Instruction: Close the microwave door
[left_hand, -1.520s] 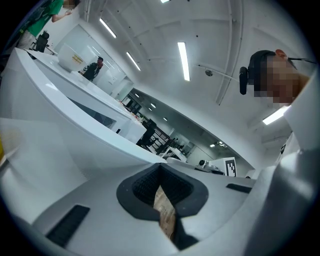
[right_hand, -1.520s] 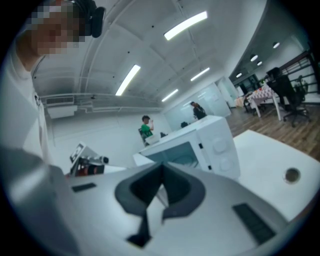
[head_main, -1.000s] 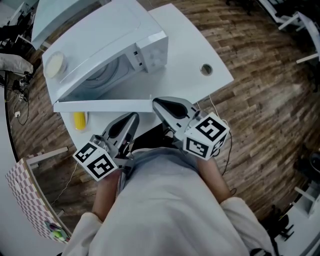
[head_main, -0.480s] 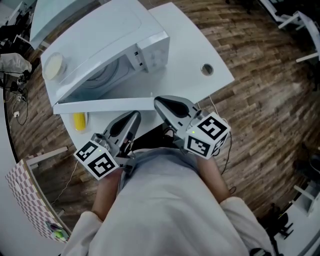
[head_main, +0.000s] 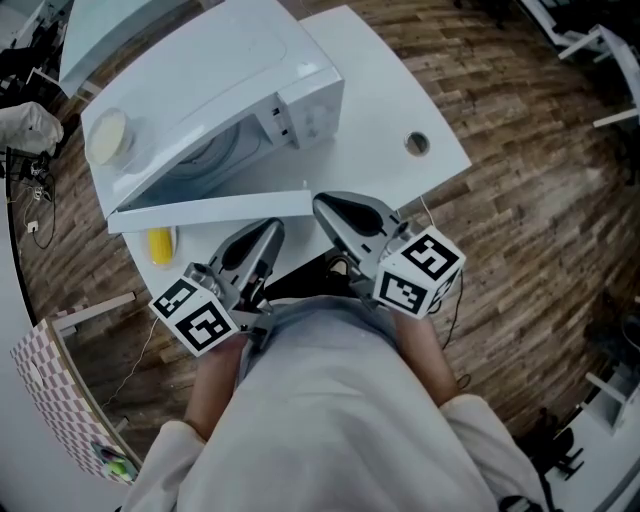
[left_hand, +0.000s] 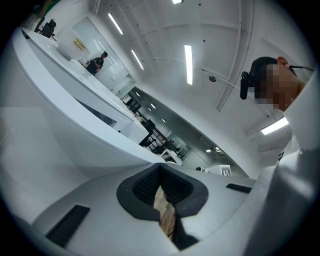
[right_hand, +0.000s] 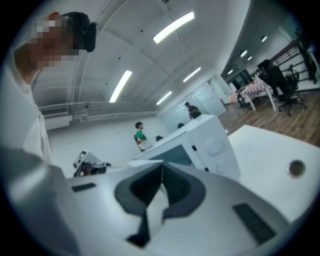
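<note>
The white microwave (head_main: 215, 85) stands on a white table (head_main: 385, 95), and its door (head_main: 205, 210) hangs open, swung out toward me with its long edge facing up. My left gripper (head_main: 266, 234) is shut and empty just below the door's near edge. My right gripper (head_main: 322, 206) is shut and empty too, its tip close to the door's free end. In the right gripper view the microwave (right_hand: 212, 145) and its open door (right_hand: 150, 162) lie ahead of the shut right gripper (right_hand: 162, 172). The left gripper (left_hand: 160, 171) looks up at the door's underside (left_hand: 75, 100).
A pale round bowl (head_main: 108, 133) sits on top of the microwave. A yellow item (head_main: 158, 243) lies on the table under the door. A cable hole (head_main: 416, 143) marks the table's right part. A patterned panel (head_main: 55, 395) stands on the wooden floor at left.
Both grippers have edged slightly toward the table. The door stands open as before.
</note>
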